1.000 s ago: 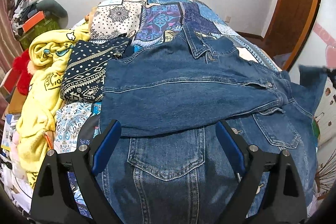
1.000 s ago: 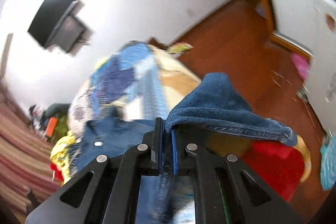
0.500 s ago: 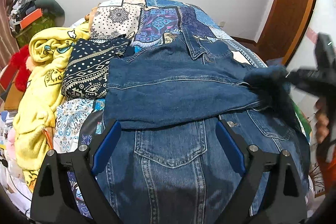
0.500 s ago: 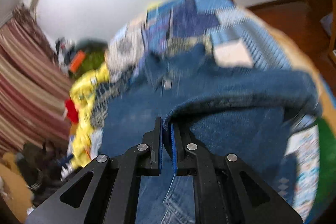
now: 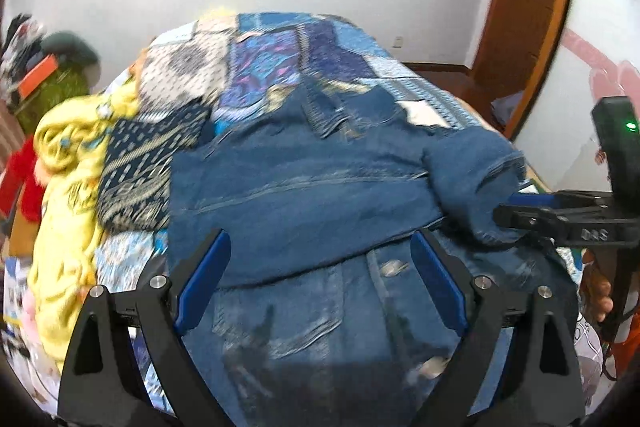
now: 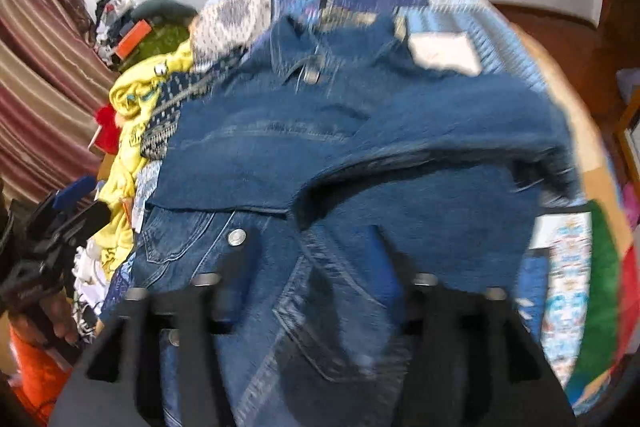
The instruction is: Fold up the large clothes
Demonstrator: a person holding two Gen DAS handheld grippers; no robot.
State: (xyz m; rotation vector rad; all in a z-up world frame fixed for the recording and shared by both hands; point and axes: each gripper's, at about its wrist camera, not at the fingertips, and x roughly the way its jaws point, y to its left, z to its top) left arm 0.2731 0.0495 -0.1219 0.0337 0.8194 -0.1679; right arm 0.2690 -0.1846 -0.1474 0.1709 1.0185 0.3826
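Observation:
A blue denim jacket (image 5: 304, 187) lies on the bed, one sleeve folded across its chest. My left gripper (image 5: 320, 279) is open and empty, just above the jacket's lower front. My right gripper (image 6: 312, 267) is now open; its blurred fingers stand wide apart over the jacket (image 6: 360, 155). The other sleeve (image 6: 460, 131) lies folded in over the jacket body. In the left wrist view the right gripper (image 5: 520, 207) sits at the right edge, against that sleeve's cuff (image 5: 476, 171).
The bed carries a patchwork quilt (image 5: 280, 51). A yellow garment (image 5: 68, 187) and a dark patterned cloth (image 5: 144, 163) lie left of the jacket. A striped curtain (image 6: 36, 67) hangs on the left. A wooden door (image 5: 528, 11) stands at the right.
My right gripper swung the sleeve from off the bed's right side in over the jacket, then opened and let it go. My left gripper stayed open and shifted slightly.

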